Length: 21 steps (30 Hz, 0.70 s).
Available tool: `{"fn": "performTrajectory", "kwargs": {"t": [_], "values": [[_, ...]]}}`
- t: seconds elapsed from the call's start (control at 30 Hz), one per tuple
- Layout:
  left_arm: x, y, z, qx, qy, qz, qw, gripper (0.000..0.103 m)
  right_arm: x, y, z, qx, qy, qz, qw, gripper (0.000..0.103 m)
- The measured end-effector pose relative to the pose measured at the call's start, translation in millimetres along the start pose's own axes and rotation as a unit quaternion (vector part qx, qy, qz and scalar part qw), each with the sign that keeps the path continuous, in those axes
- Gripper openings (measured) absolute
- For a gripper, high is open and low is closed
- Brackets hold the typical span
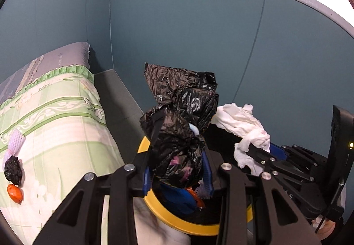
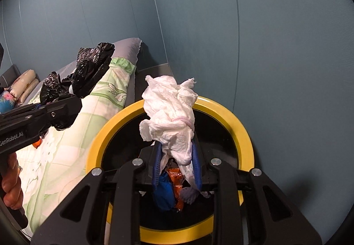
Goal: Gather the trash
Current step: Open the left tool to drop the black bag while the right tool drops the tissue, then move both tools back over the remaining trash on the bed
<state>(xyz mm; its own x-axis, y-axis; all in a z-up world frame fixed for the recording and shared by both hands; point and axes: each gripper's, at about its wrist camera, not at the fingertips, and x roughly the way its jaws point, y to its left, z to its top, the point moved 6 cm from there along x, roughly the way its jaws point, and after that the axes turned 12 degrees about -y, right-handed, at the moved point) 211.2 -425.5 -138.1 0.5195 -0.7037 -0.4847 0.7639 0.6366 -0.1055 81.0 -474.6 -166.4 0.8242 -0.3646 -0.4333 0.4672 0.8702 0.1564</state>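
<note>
1. We see the left gripper (image 1: 177, 169) clamped on a crumpled black plastic bag (image 1: 181, 116); the bag sits between the blue-padded fingers (image 1: 146, 180) and bulges up and forward past the tips.
2. We see the right gripper (image 2: 177, 169) clamped on a wad of crumpled white tissue paper (image 2: 170, 114); the tissue's lower tail is pinched between the blue pads (image 2: 195, 165), and most of the wad stands above the fingertips.
3. Both loads hang over a round black bin with a yellow rim (image 2: 241, 125). In the right wrist view the tissue is above the bin's mouth; in the left wrist view the bag lies above the bin's left rim.
4. Inside the bin we note a blue piece (image 2: 163, 192), an orange wrapper (image 2: 177, 180) and a purplish foam net (image 2: 189, 194).
5. The bin stands beside a bed with a green floral sheet (image 1: 55, 116), against a teal wall panel (image 1: 199, 35).
6. On the sheet, well apart from either gripper: a white foam net (image 1: 16, 142), a black crumpled lump (image 1: 13, 169), an orange scrap (image 1: 15, 193).
7. A hand (image 2: 12, 180) grips the left gripper's handle.
</note>
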Motion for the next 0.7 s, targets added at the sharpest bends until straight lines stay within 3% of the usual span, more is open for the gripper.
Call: {"fn": "performTrajectory", "kwargs": {"t": [0.1,0.17,0.23,0.37,0.7], "values": [[4.0,-0.8,-3.1,-0.011,0.007,-0.004,0.9999,0.037,4.2,-2.9,-2.2,0.005,0.006,-0.004,1.0,0.029],[4.5,-0.9,-4.6,-0.016,0.008,-0.007,0.9998,0.045,7.4,-3.9,-1.5,0.009,0.007,-0.004,1.0,0.036],[3.5,0.3,-5.4,-0.02,0.005,-0.006,0.9998,0.061,8.0,-4.8,-1.2,0.011,0.006,-0.004,1.0,0.048],[-0.3,3.1,-2.8,-0.03,-0.005,-0.005,0.9995,0.074,5.0,-5.7,1.8,0.014,0.002,-0.008,1.0,0.052],[-23.5,28.4,12.5,-0.048,-0.035,0.012,0.9982,0.083,-8.9,5.9,16.8,0.007,-0.022,-0.014,1.0,0.058]]}}
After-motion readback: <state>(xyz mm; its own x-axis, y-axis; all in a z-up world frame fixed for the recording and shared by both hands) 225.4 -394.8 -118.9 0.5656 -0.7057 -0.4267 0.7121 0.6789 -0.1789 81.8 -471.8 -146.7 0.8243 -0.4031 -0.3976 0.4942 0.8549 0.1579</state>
